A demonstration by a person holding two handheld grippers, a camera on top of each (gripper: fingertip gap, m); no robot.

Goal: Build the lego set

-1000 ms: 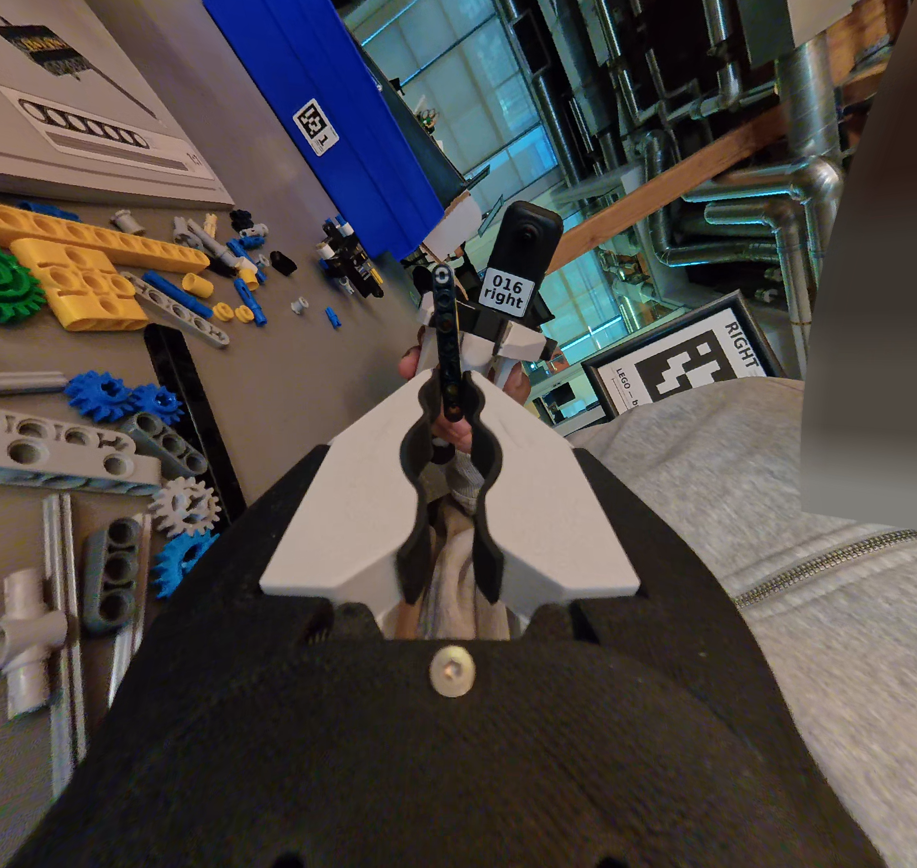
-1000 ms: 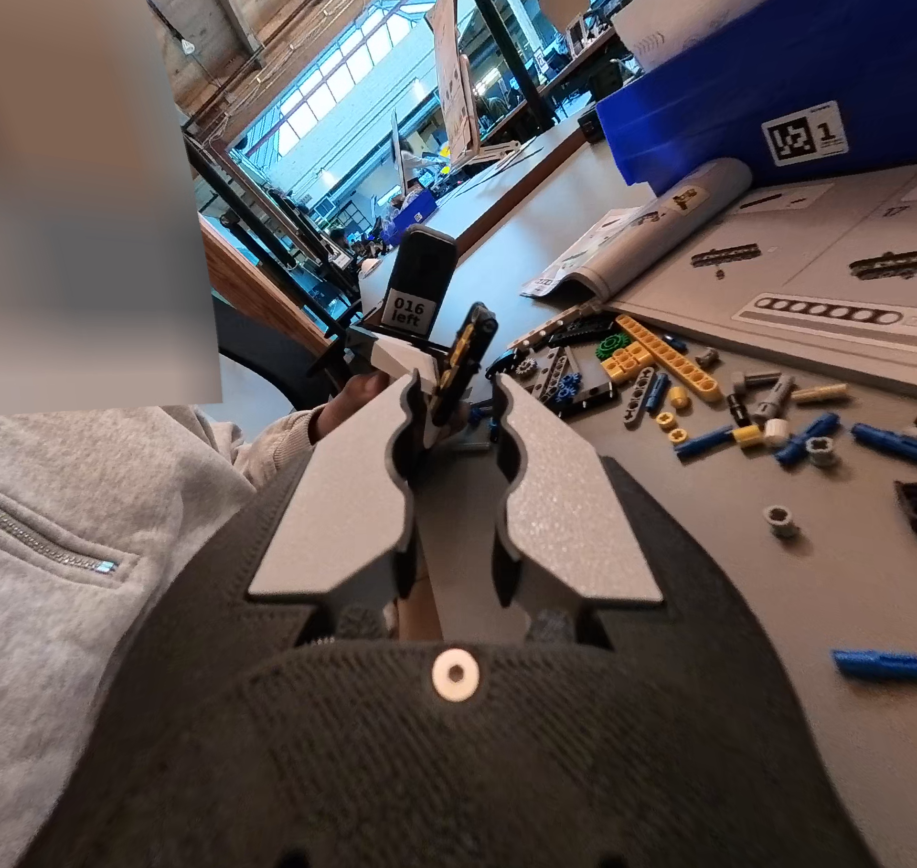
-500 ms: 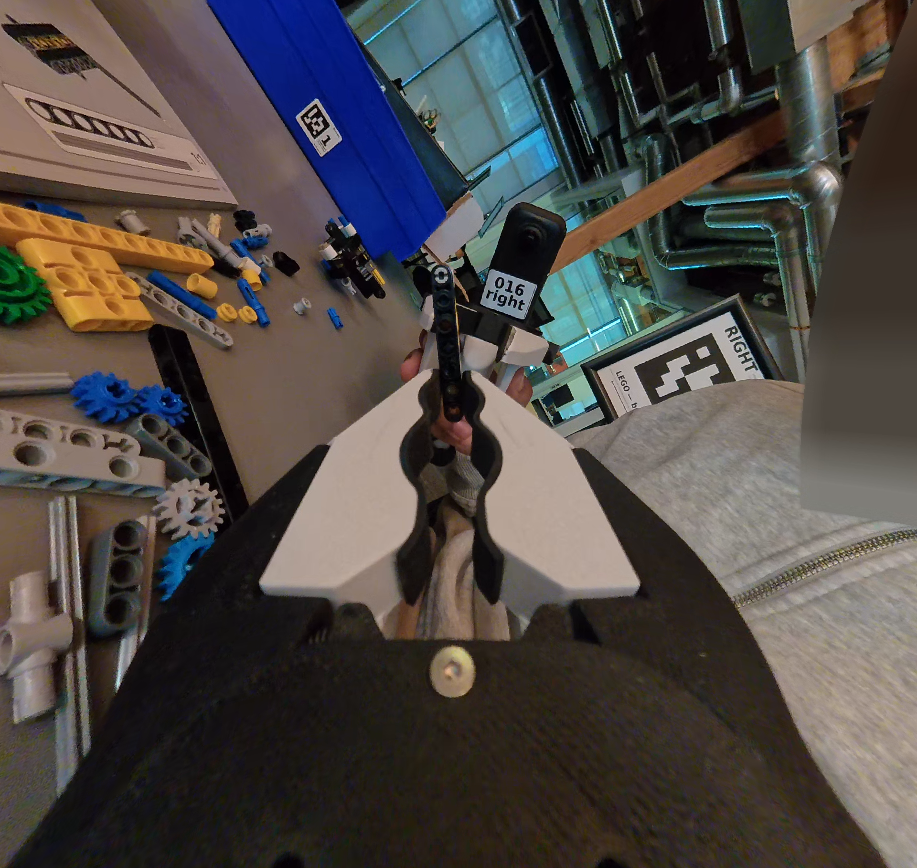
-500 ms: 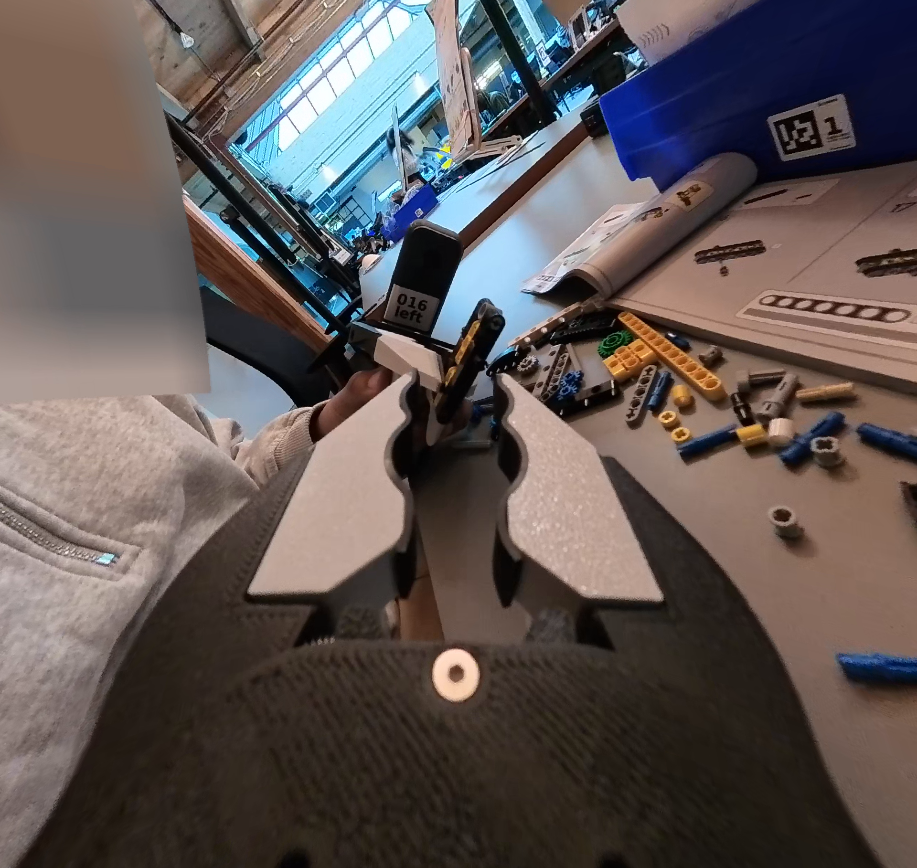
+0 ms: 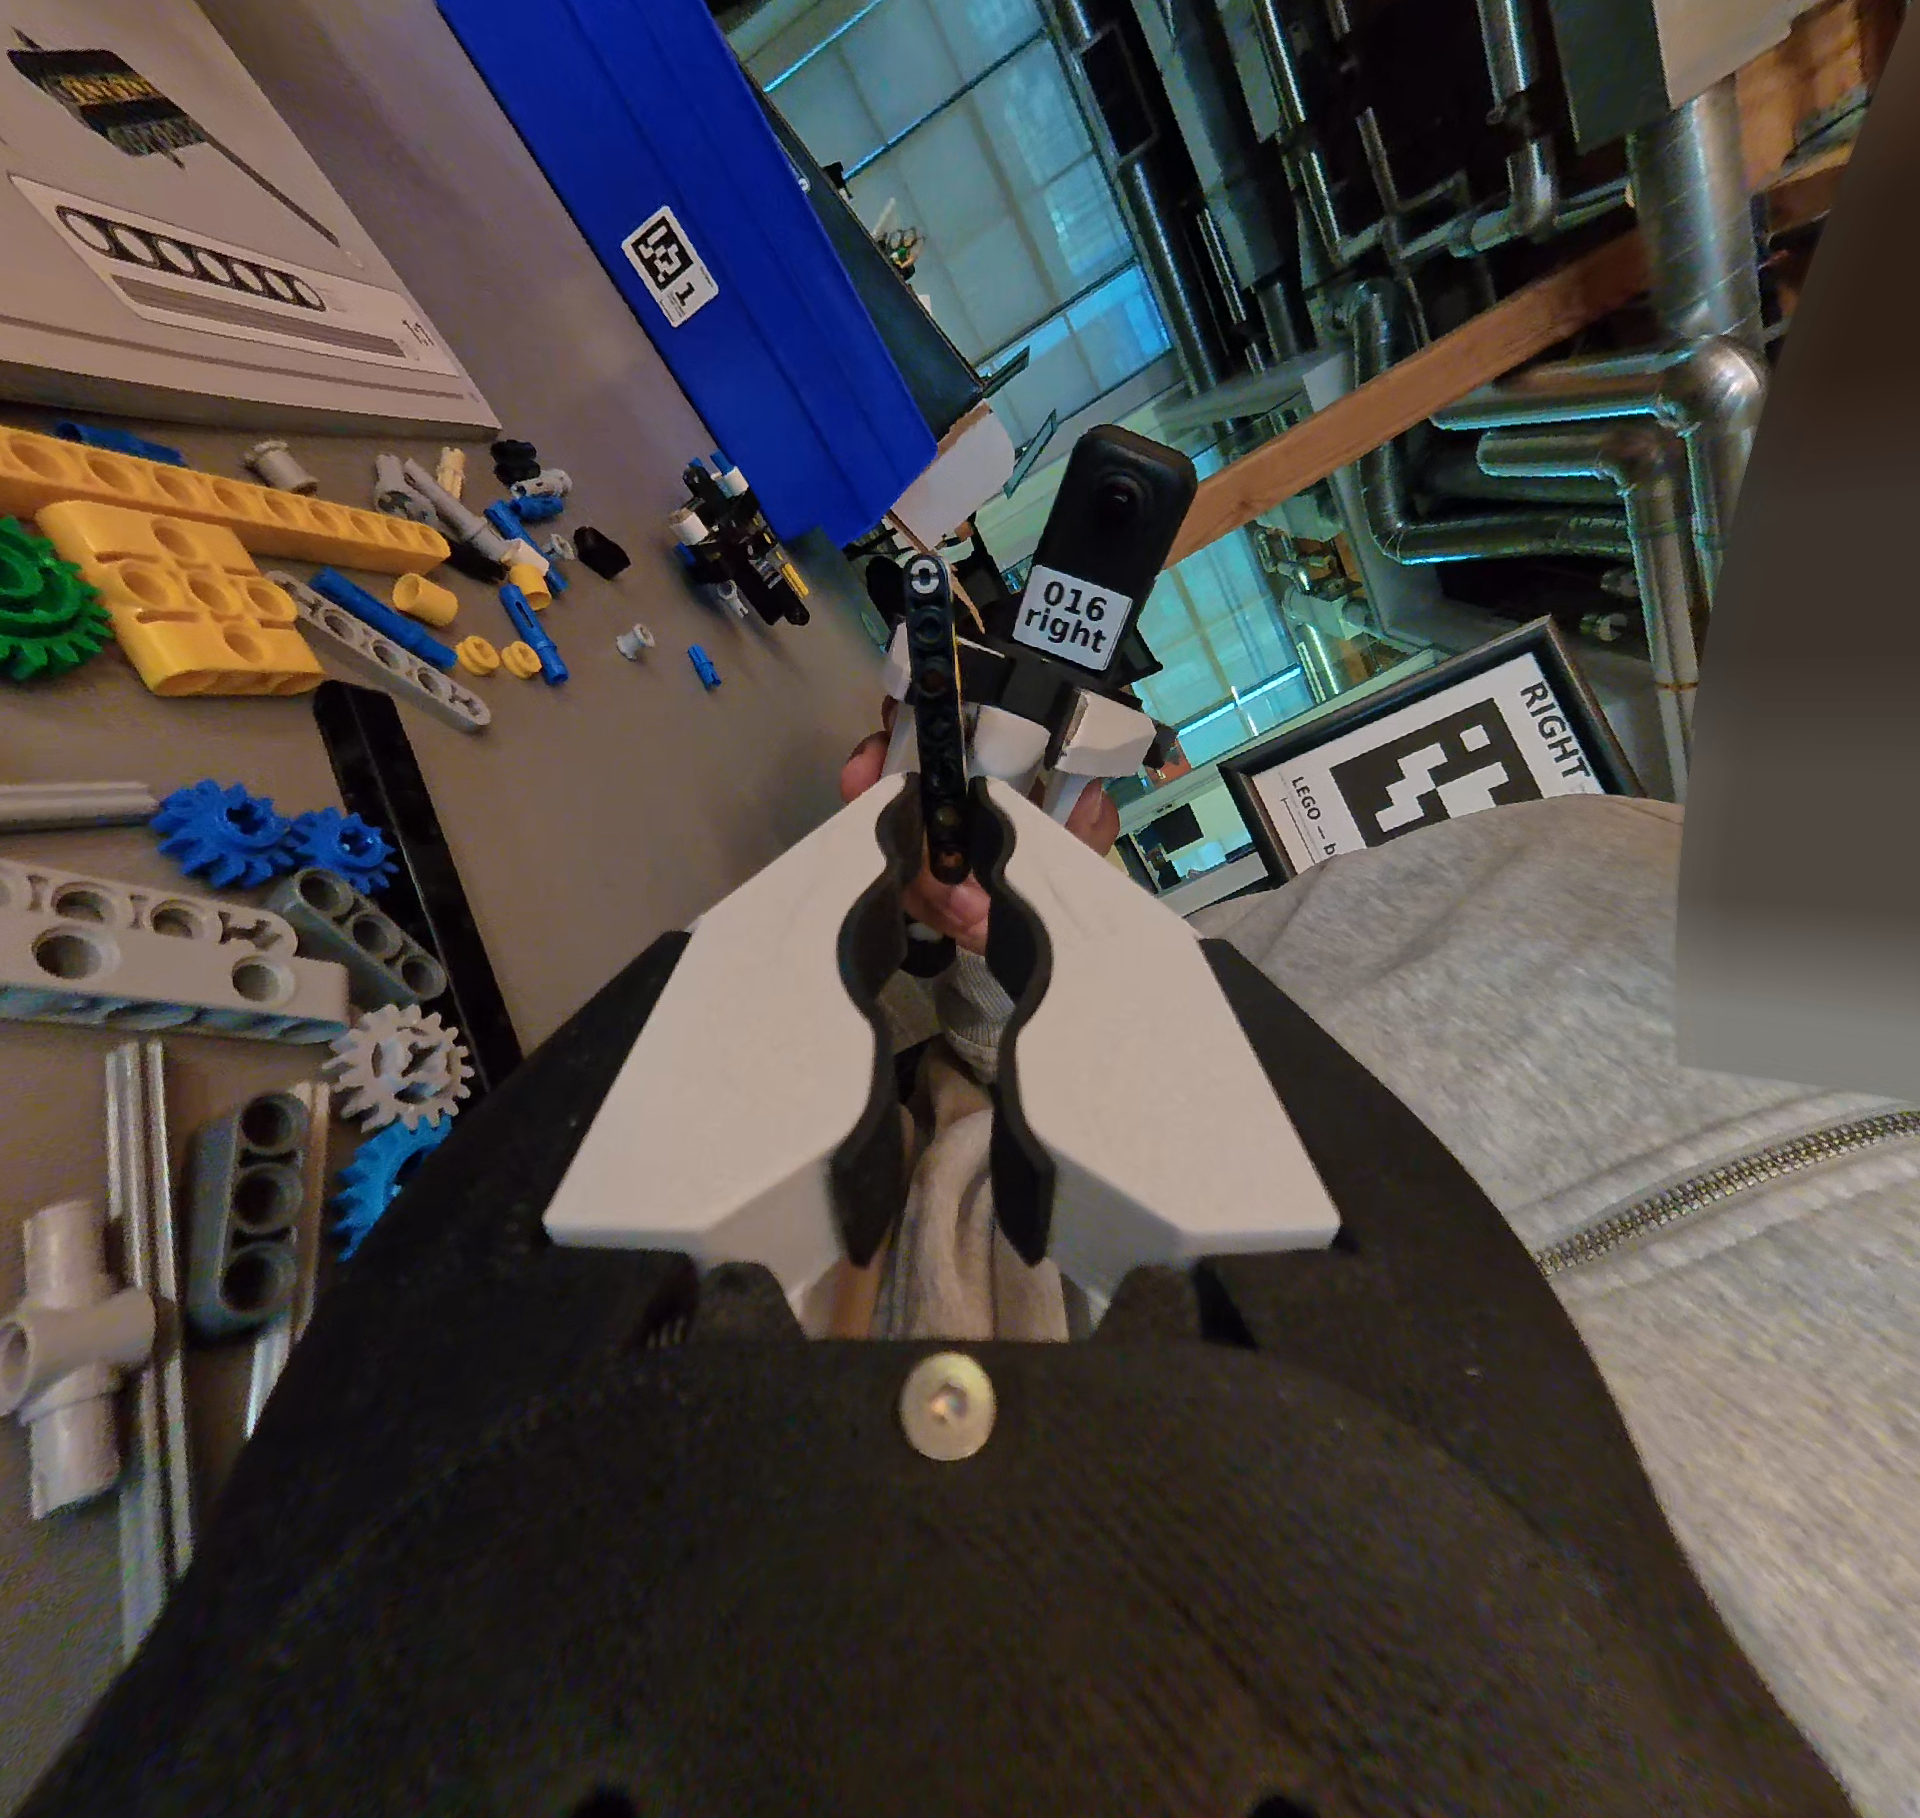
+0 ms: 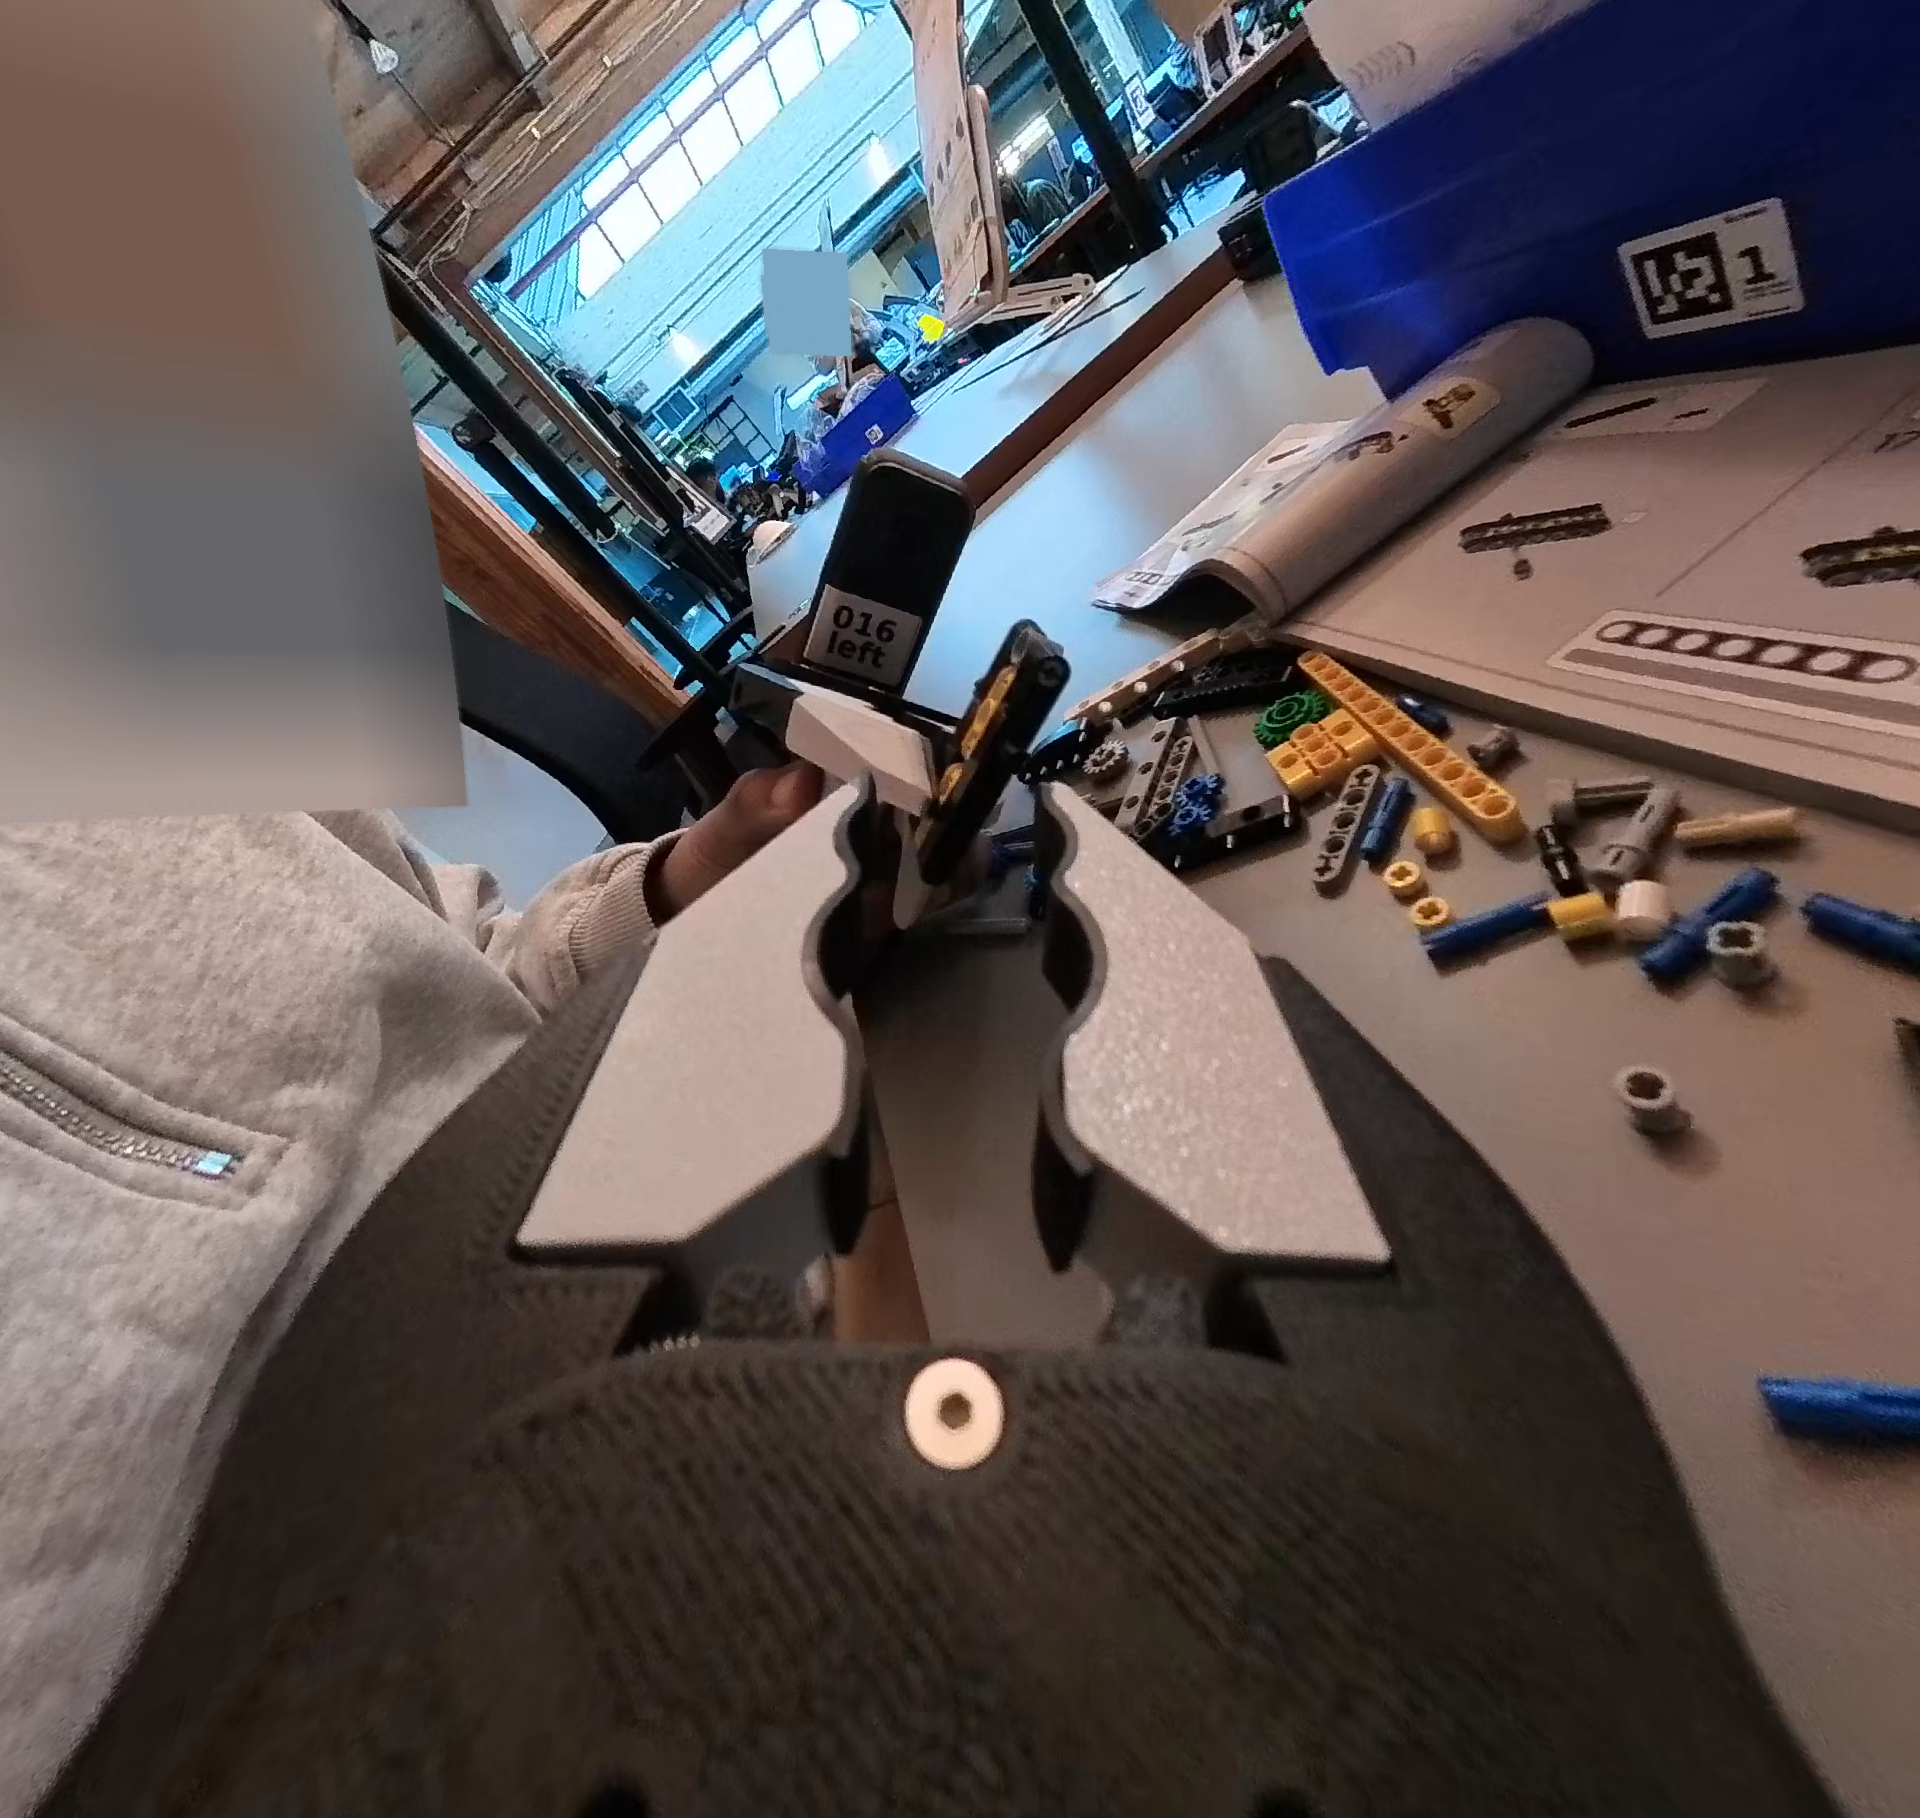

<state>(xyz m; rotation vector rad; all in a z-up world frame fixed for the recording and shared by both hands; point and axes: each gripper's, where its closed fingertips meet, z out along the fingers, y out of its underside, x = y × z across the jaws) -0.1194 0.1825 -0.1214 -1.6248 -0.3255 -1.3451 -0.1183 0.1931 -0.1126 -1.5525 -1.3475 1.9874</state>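
Observation:
In the left wrist view my left gripper point(image 5: 943, 812) is shut on a thin black holed beam point(image 5: 932, 672) that sticks up past its fingertips. In the right wrist view the same beam point(image 6: 997, 729) shows yellow parts along one side. My right gripper point(image 6: 948, 812) is open and empty, facing the left gripper point(image 6: 883, 740) closely. The beam's lower end lines up with the gap between its fingertips. The right gripper also shows in the left wrist view point(image 5: 1039, 729), just behind the beam. Both are held above the table's near edge.
Loose parts lie on the grey table point(image 5: 582, 812): a long yellow beam point(image 5: 208, 501), a yellow plate point(image 5: 187, 605), a green gear point(image 5: 31, 605), blue gears point(image 5: 249, 833), grey beams point(image 5: 135, 947), blue pins point(image 6: 1496, 921). An open instruction booklet point(image 6: 1662, 573) and a blue bin point(image 6: 1558, 158) stand behind. The grippers are tip to tip, or close to it. Both grippers' tips are roughly 11 centimetres from the yellow plate point(image 5: 187, 605). It turns up in the right wrist view point(image 6: 1297, 741) as well.
Almost nothing. Both grippers keep their pose and grip; the views have only drifted slightly.

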